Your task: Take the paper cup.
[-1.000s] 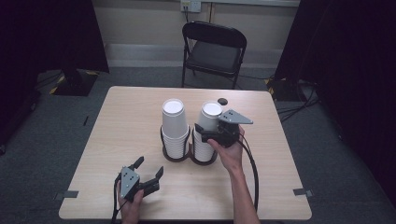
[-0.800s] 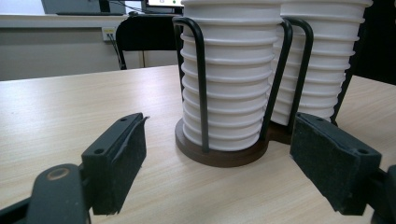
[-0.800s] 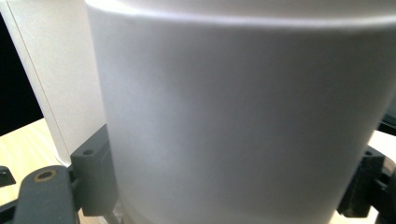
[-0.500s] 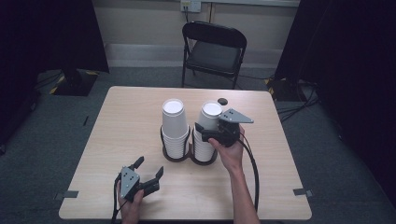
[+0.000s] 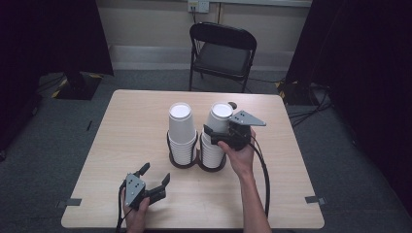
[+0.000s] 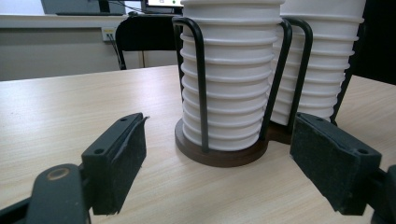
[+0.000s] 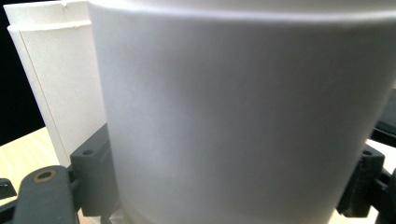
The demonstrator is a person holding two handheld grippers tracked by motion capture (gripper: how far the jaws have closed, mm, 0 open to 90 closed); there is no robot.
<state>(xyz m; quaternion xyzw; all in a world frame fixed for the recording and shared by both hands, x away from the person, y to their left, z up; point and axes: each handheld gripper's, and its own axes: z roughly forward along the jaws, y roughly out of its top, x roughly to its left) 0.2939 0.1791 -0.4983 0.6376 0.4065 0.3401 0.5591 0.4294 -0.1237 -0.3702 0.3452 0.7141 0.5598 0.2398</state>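
I run both tools from my station; reading left to right across the counter (image 5: 121,126).

1. Left tool (image 5: 154,178) — it rests low at the near-left of the counter, jaws spread wide with nothing between them. In the left gripper view the bare pads (image 6: 122,158) flank open counter, pointing at the left cup stack (image 5: 181,131) in its wire holder (image 5: 180,161) a little way ahead. State: released.

2. Left cup stack — white paper cups, nested upside down, upright inside the black wire loops on a dark round base.

3. Right cup stack (image 5: 216,133) — just beside the first, in the twin ring of the same holder. Its top cup (image 5: 221,115) leans slightly towards the right tool.

4. Right tool (image 5: 217,137) — its jaws stand either side of the top cup; in the right gripper view the white wall (image 7: 243,116) spans the whole gap between them. I judge it clamped on that cup.

Hazards from here, as I judge them:
- Nested cups cling. A lift may drag the next cup or the whole stack up, and the holder could tip or slide, since nothing steadies it.
- The wall is thin paper — more squeeze would dent it; less, and the cup slips.
- A slanted pull could catch the wire loop.
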